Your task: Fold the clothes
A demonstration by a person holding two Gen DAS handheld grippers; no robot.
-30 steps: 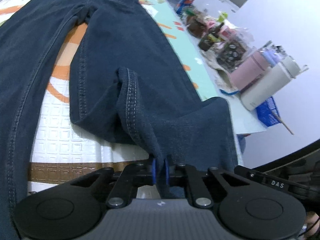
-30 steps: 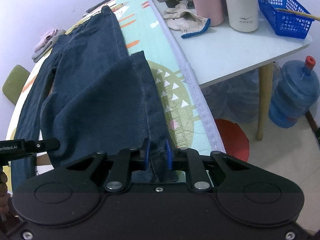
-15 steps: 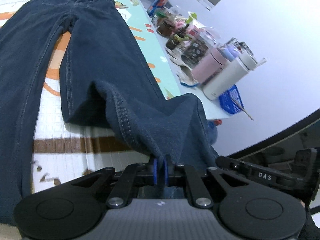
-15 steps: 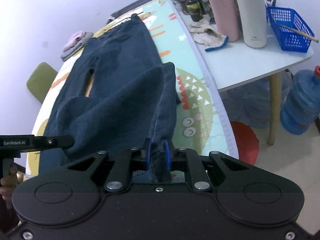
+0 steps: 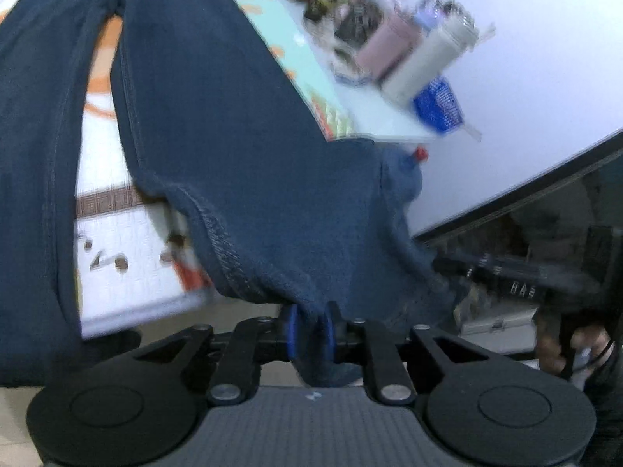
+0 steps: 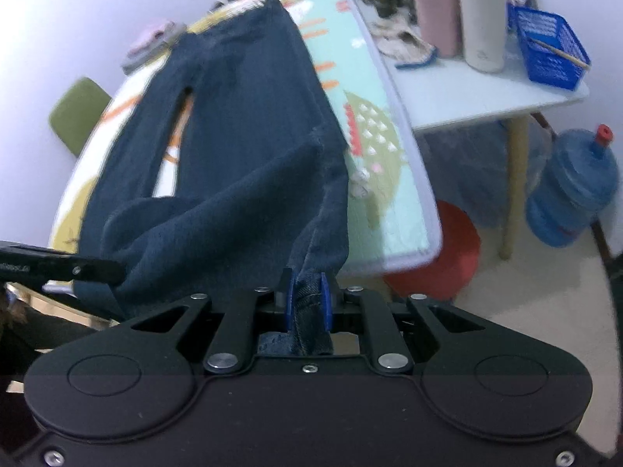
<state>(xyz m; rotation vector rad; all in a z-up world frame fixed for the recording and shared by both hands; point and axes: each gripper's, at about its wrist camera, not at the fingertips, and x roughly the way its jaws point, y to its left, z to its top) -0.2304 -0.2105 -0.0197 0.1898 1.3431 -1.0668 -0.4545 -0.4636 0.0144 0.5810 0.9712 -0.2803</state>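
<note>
Beside the table, only the right-wrist view shows a green chair point(image 6: 78, 111).

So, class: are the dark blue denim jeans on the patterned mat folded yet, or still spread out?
Spread, not yet folded: the dark blue denim jeans lie full length on the patterned mat; only one leg's hem is lifted, between the right gripper and left gripper.

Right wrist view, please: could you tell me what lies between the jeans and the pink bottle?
A bare strip of the patterned mat, then a crumpled glove on the white table beside the pink bottle; the jeans touch neither.
</note>
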